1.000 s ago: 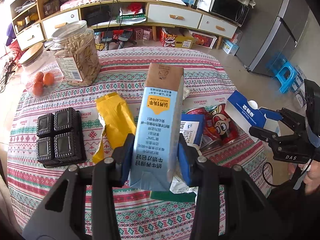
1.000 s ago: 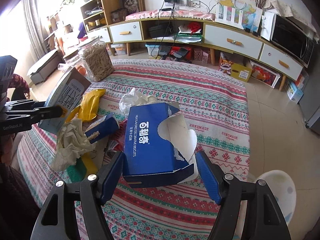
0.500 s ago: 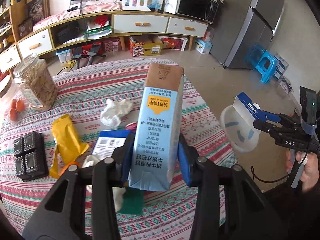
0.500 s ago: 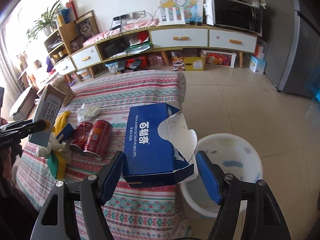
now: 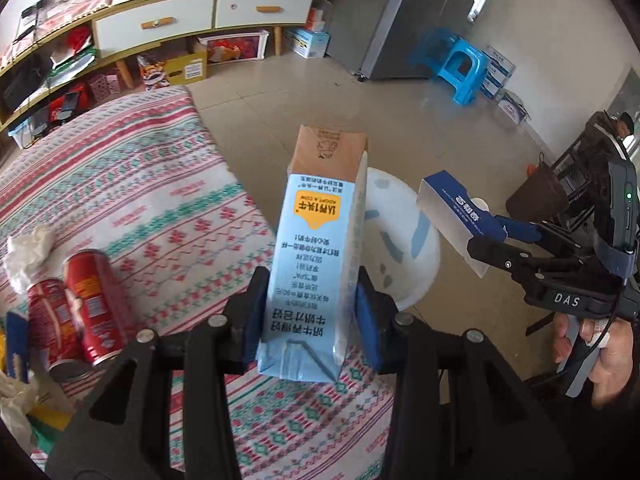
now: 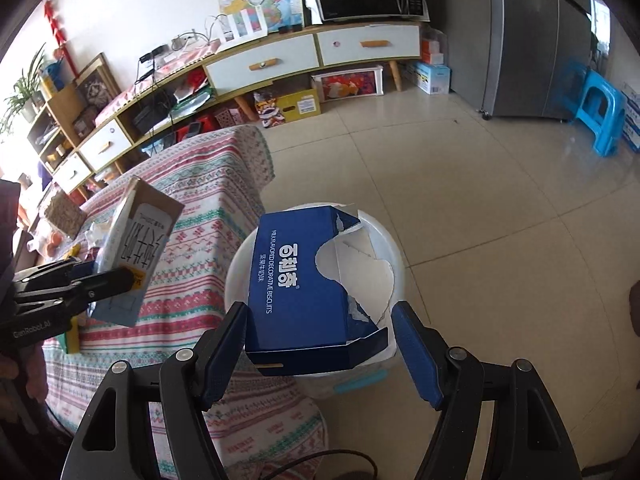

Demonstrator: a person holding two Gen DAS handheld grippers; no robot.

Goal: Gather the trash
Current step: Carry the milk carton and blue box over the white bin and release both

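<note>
My left gripper is shut on a tall light-blue milk carton, held upright over the table's right edge. The carton also shows in the right wrist view. My right gripper is shut on a torn dark-blue biscuit box and holds it right above a white bin on the floor beside the table. In the left wrist view the biscuit box hangs at the bin's right rim.
Two red cans lie on the patterned tablecloth, with crumpled tissue and other wrappers at the left. A blue stool, grey fridge and long sideboard stand across the tiled floor.
Both grippers have swung right, away from the table's middle toward the white bin. The biscuit box now hangs over the bin, and the milk carton is at the table's edge.
</note>
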